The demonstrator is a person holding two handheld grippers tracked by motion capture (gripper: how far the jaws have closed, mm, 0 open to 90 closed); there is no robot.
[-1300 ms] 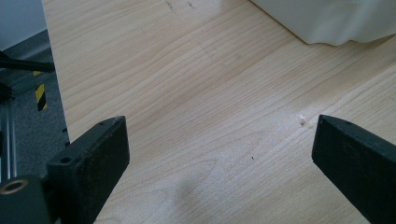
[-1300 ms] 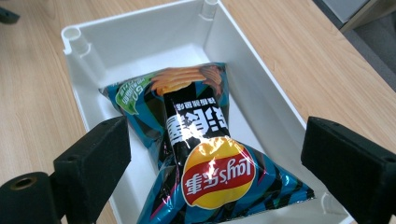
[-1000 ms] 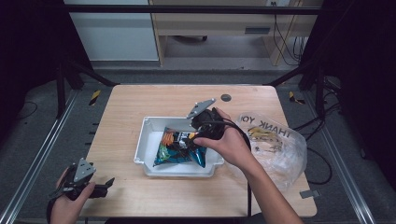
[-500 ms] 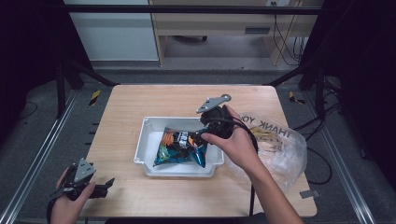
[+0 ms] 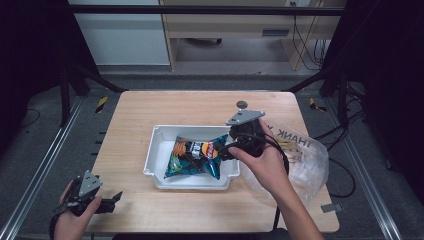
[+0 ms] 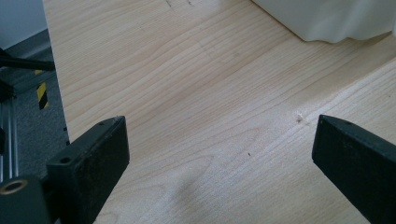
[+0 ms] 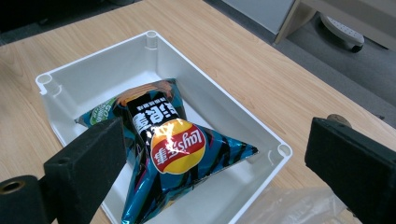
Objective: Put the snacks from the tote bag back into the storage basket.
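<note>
The right gripper (image 5: 226, 151) is hanging over the right end of a white rectangular plastic tray (image 5: 153, 161), its two black jaws spread wide; they have just been opening, and nothing is sitting between them. In the right gripper view the jaws are framing a shiny blue and black crisp bag with a red and yellow logo (image 7: 180, 154), which is lying flat inside the tray (image 7: 219, 109), clear of both jaws. The bag (image 5: 196, 156) is stretching across most of the tray floor. Just to the right of the tray, a crumpled clear plastic bag with dark lettering (image 5: 305, 157) is lying on the pale wooden table (image 5: 200, 102). The left gripper (image 5: 114, 197) is resting at the near left corner of the table, well apart from the tray, its jaws also standing wide apart over bare wood, holding nothing.
</note>
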